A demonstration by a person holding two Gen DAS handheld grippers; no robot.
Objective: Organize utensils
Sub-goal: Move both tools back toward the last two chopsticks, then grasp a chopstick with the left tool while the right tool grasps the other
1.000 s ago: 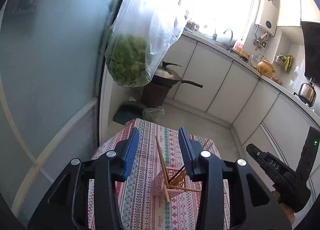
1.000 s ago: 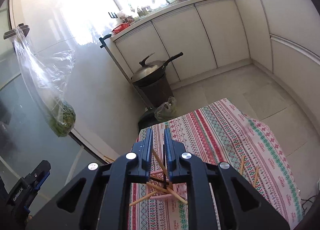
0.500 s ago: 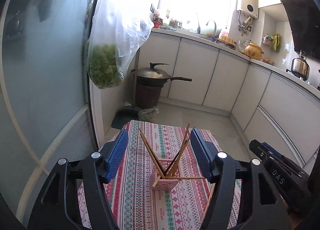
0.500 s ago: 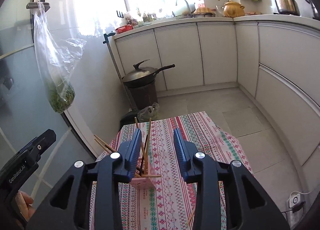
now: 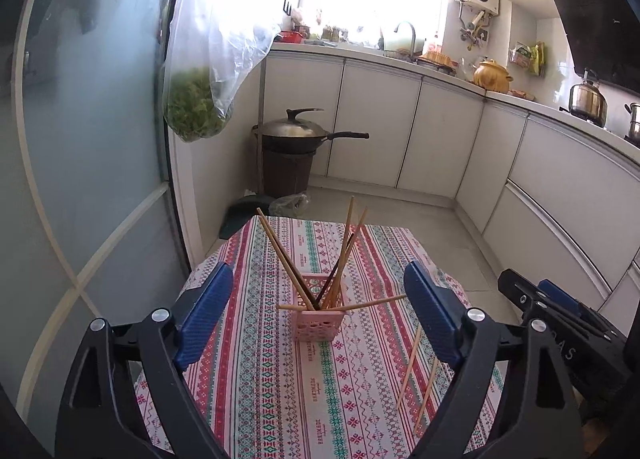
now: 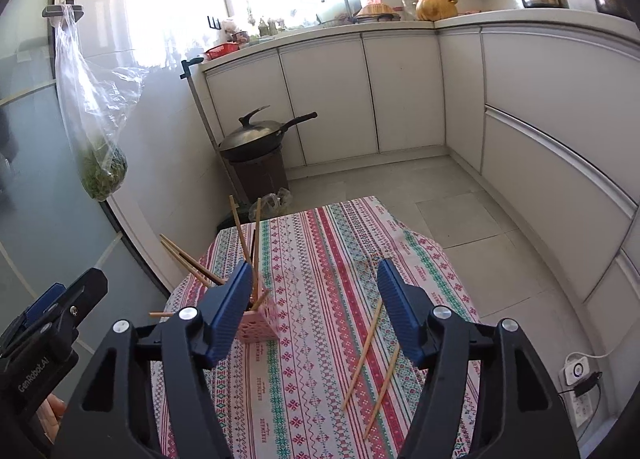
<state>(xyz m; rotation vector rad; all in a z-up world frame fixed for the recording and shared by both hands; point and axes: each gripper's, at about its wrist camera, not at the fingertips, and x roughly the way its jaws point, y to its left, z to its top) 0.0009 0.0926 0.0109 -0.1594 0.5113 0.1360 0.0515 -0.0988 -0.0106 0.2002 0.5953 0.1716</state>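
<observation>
A pink openwork holder (image 5: 318,324) stands on the striped tablecloth (image 5: 260,379), with several wooden chopsticks (image 5: 347,245) and a dark one leaning out of it; one lies across its rim. It also shows in the right wrist view (image 6: 260,324), partly behind my left finger. Two loose chopsticks (image 5: 416,373) lie on the cloth to its right, also in the right wrist view (image 6: 372,363). My left gripper (image 5: 318,313) is open and empty, above and in front of the holder. My right gripper (image 6: 312,307) is open and empty, between the holder and the loose chopsticks.
A glass door with a hanging bag of greens (image 5: 196,111) is to the left. A wok on a dark bin (image 5: 292,147) stands on the floor beyond the table. White cabinets (image 6: 540,163) run along the back and right. A power strip (image 6: 580,375) lies on the floor.
Both grippers have pulled back and up from the holder. The right gripper, nearly shut a second ago, has opened wide and swung right. The left has opened wider.
</observation>
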